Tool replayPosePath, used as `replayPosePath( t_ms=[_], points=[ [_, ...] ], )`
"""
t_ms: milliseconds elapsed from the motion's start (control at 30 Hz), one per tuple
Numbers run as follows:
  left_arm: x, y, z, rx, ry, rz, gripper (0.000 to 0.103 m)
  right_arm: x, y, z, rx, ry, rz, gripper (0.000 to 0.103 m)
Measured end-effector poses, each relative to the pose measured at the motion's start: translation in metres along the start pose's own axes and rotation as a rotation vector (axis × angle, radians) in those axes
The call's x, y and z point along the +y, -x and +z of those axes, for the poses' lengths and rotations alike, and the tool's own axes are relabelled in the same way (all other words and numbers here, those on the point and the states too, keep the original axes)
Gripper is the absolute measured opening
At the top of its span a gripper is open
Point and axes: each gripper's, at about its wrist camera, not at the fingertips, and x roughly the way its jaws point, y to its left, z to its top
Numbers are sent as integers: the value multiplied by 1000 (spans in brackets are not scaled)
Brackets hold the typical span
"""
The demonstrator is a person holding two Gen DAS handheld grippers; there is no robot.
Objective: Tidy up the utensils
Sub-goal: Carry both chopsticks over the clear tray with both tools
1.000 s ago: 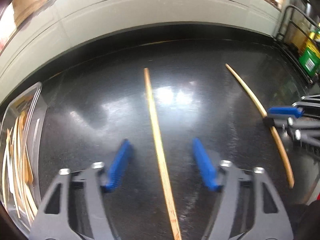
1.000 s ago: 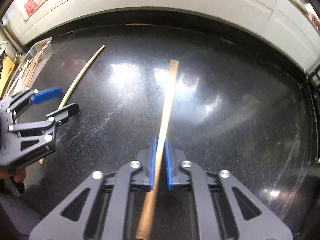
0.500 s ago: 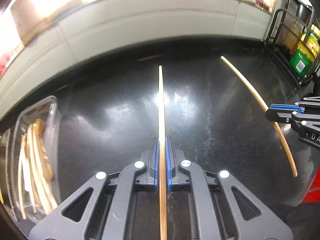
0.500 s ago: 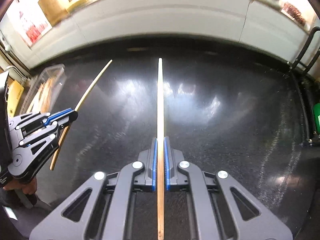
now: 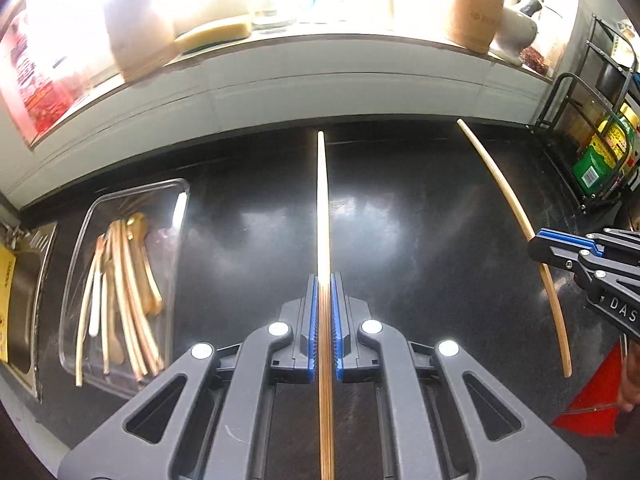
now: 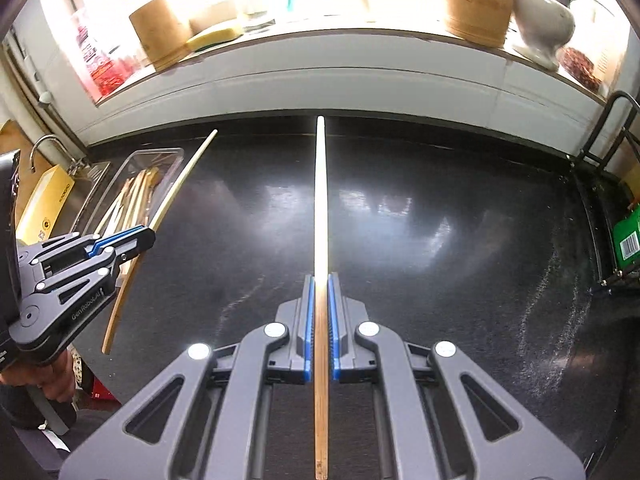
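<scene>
The left gripper (image 5: 325, 280) is clamped tight on a wooden chopstick (image 5: 322, 208), its blue pads (image 5: 311, 312) pressing the stick from both sides. The stick runs straight ahead from between the fingers, its far tip pointing toward the white backsplash (image 5: 304, 88) above the black countertop (image 5: 248, 240).

The right gripper (image 6: 320, 280) is likewise closed on a second chopstick (image 6: 320, 200), which sits between its blue pads (image 6: 308, 316) and extends forward over the counter. In the left wrist view this second stick appears on the right, curving past the right gripper's tip.

At the left of the counter lies a clear plastic tray (image 5: 78, 248) with a bundle of wooden utensils (image 5: 120, 292) lying lengthwise inside it. Just left of the tray is a steel sink (image 5: 24, 300).

At the far right stands a black wire rack (image 5: 580, 128) with a green package (image 5: 592, 164) in it. On the ledge behind the counter are round wooden containers (image 6: 478, 4) and a yellow sponge (image 6: 214, 38).
</scene>
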Motion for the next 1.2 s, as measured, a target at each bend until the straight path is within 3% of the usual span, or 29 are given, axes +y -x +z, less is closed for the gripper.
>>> replayPosePath(
  t_ms=[300, 800, 1033, 1200],
  points=[
    [63, 15, -17, 0, 78, 48, 6, 78, -13, 18, -2, 67, 40, 7],
    [228, 40, -48, 5, 246, 155, 6, 256, -63, 58, 35, 165, 206, 7],
    [274, 29, -49, 31, 297, 147, 6, 298, -93, 81, 96, 144, 258, 7],
    [288, 11, -44, 53, 313, 125, 6, 304, -123, 92, 159, 105, 262, 7]
  ],
)
